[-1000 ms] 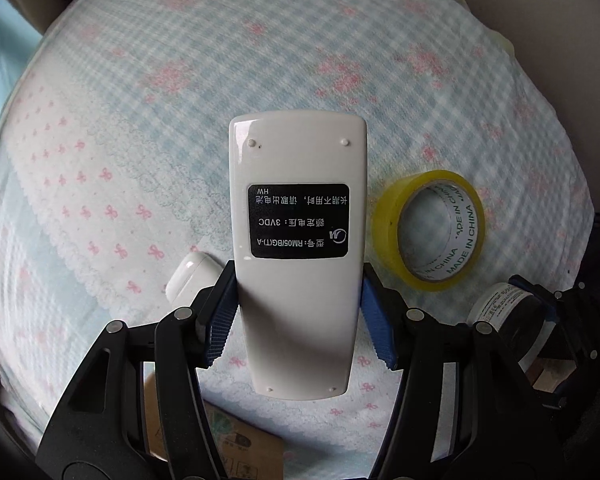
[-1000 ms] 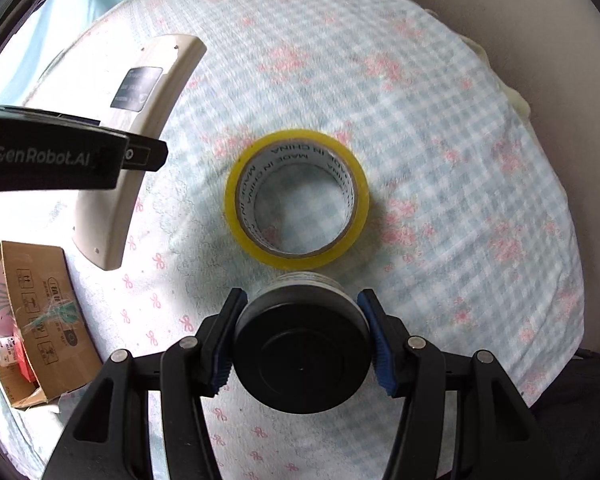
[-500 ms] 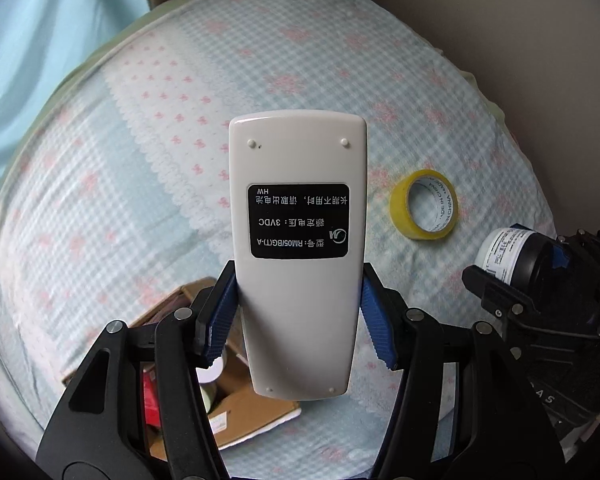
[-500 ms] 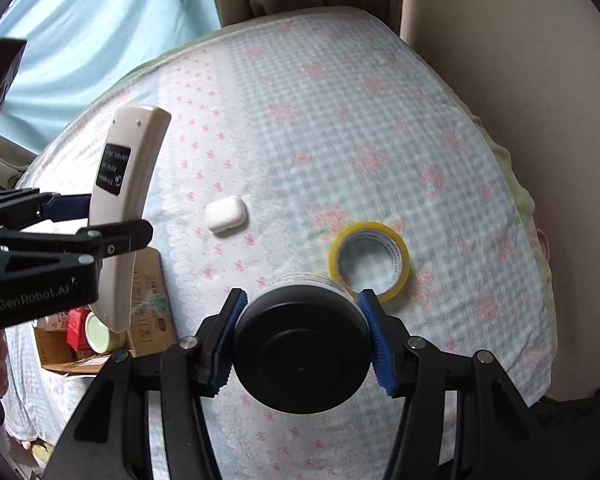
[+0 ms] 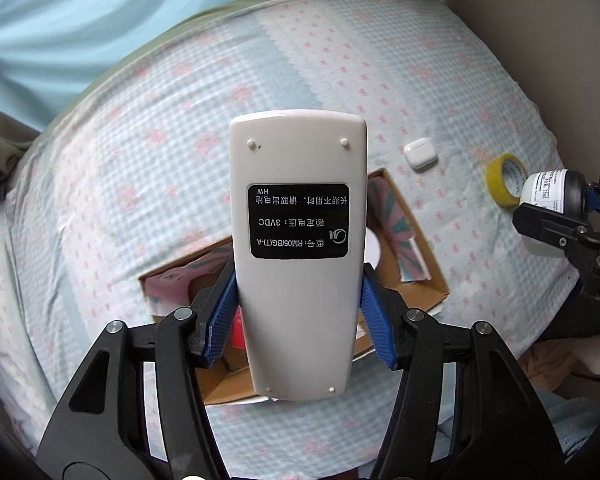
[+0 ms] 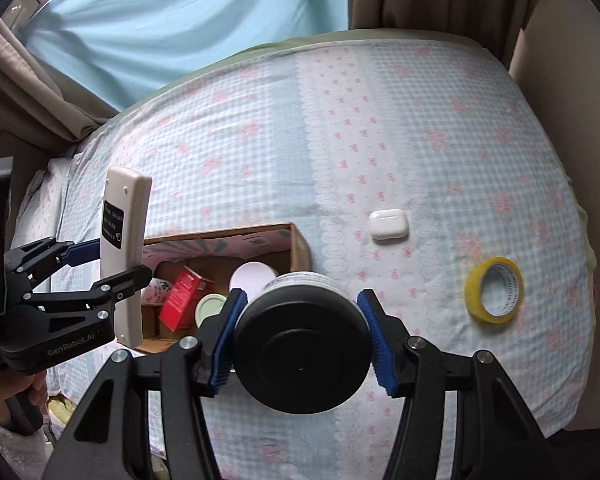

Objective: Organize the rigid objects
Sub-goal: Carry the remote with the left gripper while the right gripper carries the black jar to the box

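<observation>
Remote (image 5: 298,256) pinched low by the left gripper (image 5: 298,316), above the box (image 5: 416,240).
It looks light, hard and smooth, so hold its flat sides. The right gripper (image 6: 302,340) squeezes a round jar (image 6: 302,344).

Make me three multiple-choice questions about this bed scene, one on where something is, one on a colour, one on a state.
1. Where is the white earbud case?
A. on the checked bedsheet
B. inside the cardboard box
C. in a gripper

2. What colour is the tape roll?
A. red
B. yellow
C. black

3. What is the left gripper doing?
A. hanging open
B. gripping the tape
C. clamping the white remote control

Answers: 1 A, the case lies on the sheet right of the box; 2 B, its rim is yellow; 3 C, both blue pads press the remote's sides.
</observation>
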Demonstrator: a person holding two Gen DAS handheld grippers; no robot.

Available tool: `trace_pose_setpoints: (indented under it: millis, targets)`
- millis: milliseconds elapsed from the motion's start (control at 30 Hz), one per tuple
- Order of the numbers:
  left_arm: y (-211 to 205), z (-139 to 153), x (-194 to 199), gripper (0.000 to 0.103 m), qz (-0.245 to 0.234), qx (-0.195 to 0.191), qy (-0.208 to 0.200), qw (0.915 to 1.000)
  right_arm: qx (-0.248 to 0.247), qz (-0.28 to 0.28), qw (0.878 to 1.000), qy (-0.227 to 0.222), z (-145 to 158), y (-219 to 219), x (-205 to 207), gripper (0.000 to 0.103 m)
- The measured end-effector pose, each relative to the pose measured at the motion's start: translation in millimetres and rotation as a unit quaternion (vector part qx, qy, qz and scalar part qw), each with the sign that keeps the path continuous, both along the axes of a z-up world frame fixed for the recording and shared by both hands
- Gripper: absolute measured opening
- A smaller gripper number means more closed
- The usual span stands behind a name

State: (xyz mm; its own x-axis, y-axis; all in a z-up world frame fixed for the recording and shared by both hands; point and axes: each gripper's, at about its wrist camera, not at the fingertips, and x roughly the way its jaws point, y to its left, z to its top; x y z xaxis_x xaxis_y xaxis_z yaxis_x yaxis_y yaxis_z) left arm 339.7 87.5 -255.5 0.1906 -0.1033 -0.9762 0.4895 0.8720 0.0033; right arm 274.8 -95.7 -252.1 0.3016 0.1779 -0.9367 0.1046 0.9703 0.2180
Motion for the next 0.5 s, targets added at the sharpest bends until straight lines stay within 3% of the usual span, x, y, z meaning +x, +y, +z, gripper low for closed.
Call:
trace_pose_setpoints:
  millis: [267,500]
  targets:
    - [51,-44,8,0.054,-0.031,0.018,0.010,0.9993,0.023,0.018,0.999,0.025,-34,57,17,0.052]
    - [36,-90,1,0.054,-0.100,0.013,0.025,0.9946,0.009,0.043,0.997,0.066,-89,87,25,0.052]
